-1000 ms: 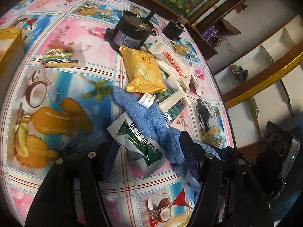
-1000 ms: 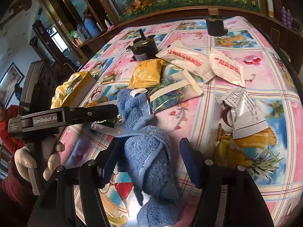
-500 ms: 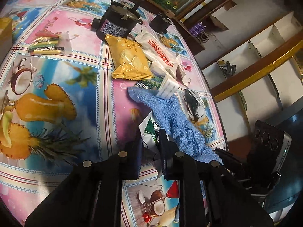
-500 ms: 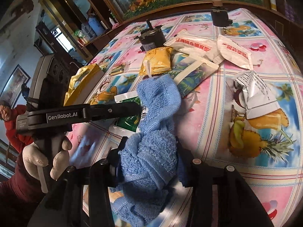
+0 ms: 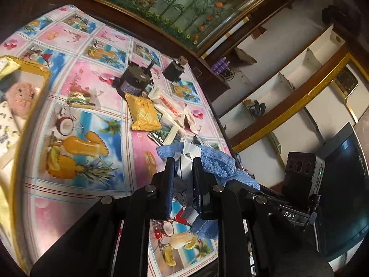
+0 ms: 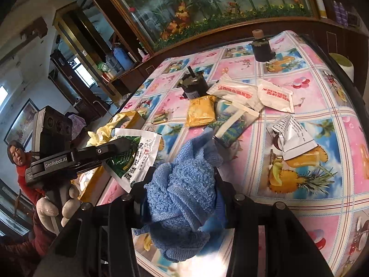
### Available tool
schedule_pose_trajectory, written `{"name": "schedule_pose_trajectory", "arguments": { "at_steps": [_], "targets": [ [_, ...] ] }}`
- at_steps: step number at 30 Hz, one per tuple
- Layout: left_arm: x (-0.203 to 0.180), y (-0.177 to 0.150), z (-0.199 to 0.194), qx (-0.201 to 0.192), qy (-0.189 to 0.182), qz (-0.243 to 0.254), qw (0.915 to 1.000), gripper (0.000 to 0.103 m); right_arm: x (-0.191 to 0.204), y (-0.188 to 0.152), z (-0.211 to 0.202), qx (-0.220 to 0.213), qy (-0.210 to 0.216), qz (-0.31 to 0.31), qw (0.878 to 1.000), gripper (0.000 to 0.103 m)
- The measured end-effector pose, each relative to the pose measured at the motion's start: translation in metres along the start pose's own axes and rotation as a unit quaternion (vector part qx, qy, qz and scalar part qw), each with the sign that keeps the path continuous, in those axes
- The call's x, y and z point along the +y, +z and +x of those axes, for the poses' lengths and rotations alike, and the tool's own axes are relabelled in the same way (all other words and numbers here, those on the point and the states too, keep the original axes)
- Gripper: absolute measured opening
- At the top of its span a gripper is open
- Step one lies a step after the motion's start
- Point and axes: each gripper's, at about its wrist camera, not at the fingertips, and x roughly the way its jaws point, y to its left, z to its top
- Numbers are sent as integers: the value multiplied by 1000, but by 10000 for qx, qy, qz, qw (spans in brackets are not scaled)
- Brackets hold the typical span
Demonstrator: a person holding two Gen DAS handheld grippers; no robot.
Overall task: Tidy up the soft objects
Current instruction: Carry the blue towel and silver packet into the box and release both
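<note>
Right gripper (image 6: 182, 194), lower centre of the frame, is clamping the bunched blue towel (image 6: 184, 184): soft, light, best taken by its bulk. Left gripper (image 5: 183, 175) is pinching the green-and-white sachet (image 6: 133, 157) at centre left: thin, crinkly, slippery, best held by an edge

Free: your near tablecloth (image 6: 322, 207) | Blocked: packet cluster (image 6: 242, 97), two black motors (image 6: 193, 87), left-edge box (image 5: 25, 87)

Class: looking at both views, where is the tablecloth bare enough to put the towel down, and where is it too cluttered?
Bare: the near stretch in front of the silver sachet, and the patch left of the yellow packet towards the box. Crowded: the middle, from the motor across the white sachets.
</note>
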Motion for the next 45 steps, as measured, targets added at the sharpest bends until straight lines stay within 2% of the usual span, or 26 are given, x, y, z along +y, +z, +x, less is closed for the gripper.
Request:
{"name": "schedule_pose_trajectory", "arguments": {
  "at_steps": [7, 14, 22, 27, 30, 33, 36, 38, 39, 43, 45],
  "targets": [
    [15, 14, -98, -848, 363, -51, 9957, 15, 55, 28, 1, -116, 486, -367, 9981, 45],
    [48, 12, -174, -1474, 980, -166, 9841, 15, 124, 59, 25, -74, 1146, -665, 9912, 45],
    [107, -10, -205, -1564, 1871, -523, 9684, 15, 187, 74, 78, 273, 1757, -694, 9816, 45],
    [143, -27, -203, -1384, 2337, -713, 9598, 15, 204, 66, 127, 664, 1894, -421, 9787, 45],
    [154, -34, -188, -1122, 2805, -606, 9513, 15, 209, 55, 160, 961, 1834, -265, 9780, 45],
    [159, -41, -167, -689, 3300, -453, 9404, 15, 210, 42, 194, 1319, 1731, -85, 9760, 45],
    [164, -49, -161, -523, 3326, -498, 9403, 15, 210, 24, 215, 1585, 1306, -183, 9785, 45],
    [162, -54, -163, -586, 3335, -482, 9397, 16, 211, 14, 221, 1657, 993, -320, 9806, 46],
    [160, -56, -166, -625, 3360, -460, 9387, 20, 211, 11, 223, 1679, 832, -353, 9817, 47],
    [150, -57, -176, -824, 3279, -424, 9402, 32, 215, 4, 223, 1621, 459, -638, 9836, 52],
    [141, -55, -181, -960, 3258, -343, 9399, 33, 223, 3, 218, 1443, 291, -936, 9847, 54]
  ]
}}
